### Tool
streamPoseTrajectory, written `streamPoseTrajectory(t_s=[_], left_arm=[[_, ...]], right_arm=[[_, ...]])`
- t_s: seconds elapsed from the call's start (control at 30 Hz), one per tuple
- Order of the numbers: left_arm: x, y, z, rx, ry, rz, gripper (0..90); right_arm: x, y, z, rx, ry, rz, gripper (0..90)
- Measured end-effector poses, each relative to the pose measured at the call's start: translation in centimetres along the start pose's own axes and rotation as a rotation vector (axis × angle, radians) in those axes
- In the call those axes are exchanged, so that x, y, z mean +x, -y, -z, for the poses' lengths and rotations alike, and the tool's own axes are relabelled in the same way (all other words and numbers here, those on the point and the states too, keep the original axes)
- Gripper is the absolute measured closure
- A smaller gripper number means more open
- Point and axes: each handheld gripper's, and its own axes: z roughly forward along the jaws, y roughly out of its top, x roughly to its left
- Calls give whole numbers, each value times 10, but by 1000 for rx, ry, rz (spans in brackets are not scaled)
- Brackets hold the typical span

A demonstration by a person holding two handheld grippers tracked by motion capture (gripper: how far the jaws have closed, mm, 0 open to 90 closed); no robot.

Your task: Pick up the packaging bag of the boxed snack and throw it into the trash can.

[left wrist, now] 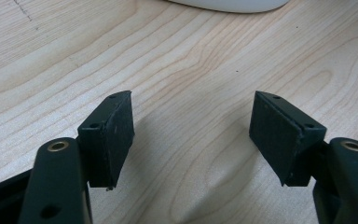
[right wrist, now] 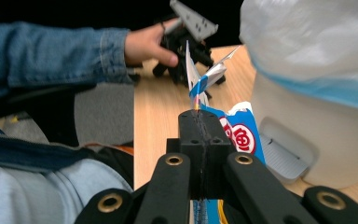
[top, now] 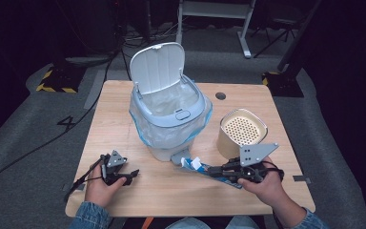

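A blue and white snack wrapper (top: 205, 168) lies flat in front of the white lidded bin (top: 169, 107). My right gripper (top: 224, 171) is shut on the wrapper (right wrist: 235, 133), whose crumpled end (right wrist: 205, 79) sticks up past the closed jaws (right wrist: 199, 122). The bin's lid stands raised, with a clear blue-edged liner bag (top: 145, 126) hanging over its rim. My left gripper (top: 126, 175) rests low on the table at the front left, open, with bare wood between its pads (left wrist: 116, 135). The bin's white base (left wrist: 228, 4) edges the top of the left gripper view.
A tan cylinder with a perforated cream top (top: 240, 131) lies on its side right of the bin, just behind my right hand. The wooden table (top: 124, 100) has a small dark hole (top: 220, 95) at the back right. Black cables trail left off the table.
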Motion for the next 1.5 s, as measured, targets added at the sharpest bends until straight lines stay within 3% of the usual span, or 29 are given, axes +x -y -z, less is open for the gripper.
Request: streamPoseTrajectory(t_s=[0.23,0.5,0.97,1.5], left_arm=[[2,-1,-1,2,3,-2,311],[3,-2,-2,1,0,-5,312],[3,-2,-2,2,1,-6,312],[3,-2,-2,1,0,-6,311]], right_arm=[[-3,-19,25,-52,3,-7,897],[-17,-43,52,-162,-13,-29,897],[-23,-73,68,-273,-76,-37,898],[-37,-124,83,-342,-73,-1,897]])
